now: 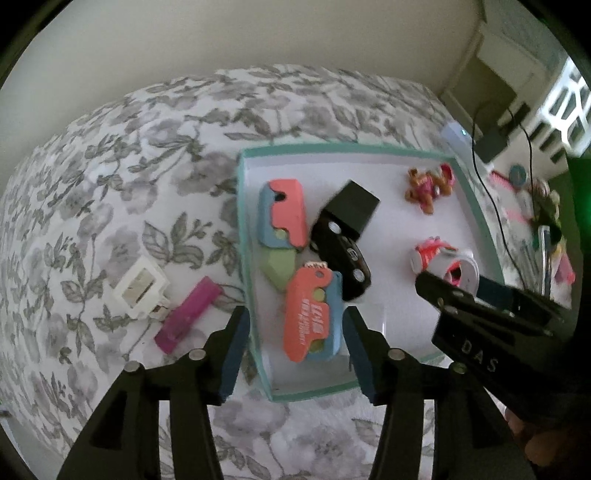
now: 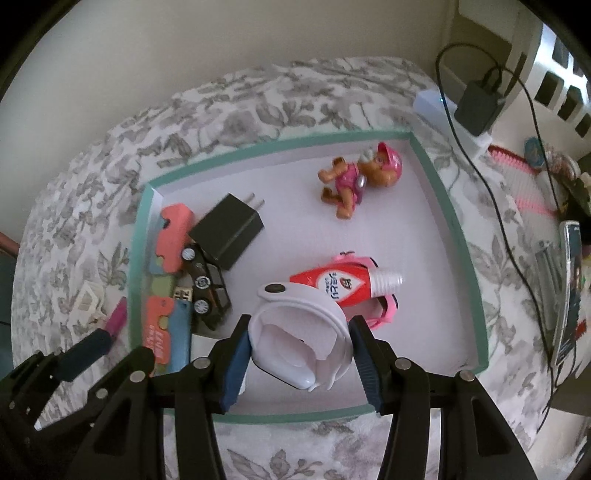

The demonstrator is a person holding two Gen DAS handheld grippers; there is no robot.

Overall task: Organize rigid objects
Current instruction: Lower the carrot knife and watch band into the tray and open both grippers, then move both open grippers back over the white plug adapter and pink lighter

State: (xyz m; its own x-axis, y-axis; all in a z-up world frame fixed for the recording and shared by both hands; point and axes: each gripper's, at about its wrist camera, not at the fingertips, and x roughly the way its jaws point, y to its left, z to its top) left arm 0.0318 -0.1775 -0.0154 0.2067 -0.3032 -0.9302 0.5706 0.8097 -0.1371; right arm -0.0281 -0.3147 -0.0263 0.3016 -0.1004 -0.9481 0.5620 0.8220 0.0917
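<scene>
A bed with a grey-flowered white cover [image 1: 122, 155] stands against a plain cream wall [image 1: 258, 33], and a shallow teal-edged box [image 2: 448, 210] lies on it, holding toys and a black plug. The right gripper [image 2: 299, 354] is clamped on a white plastic holder [image 2: 299, 332] over the box floor. The left gripper [image 1: 295, 350] stands open, straddling the box's near-left wall above a coral-and-blue toy [image 1: 312, 317] without touching it.

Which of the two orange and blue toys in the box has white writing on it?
The orange and blue toy between the left gripper's fingers. The other one, farther back, has none.
</scene>
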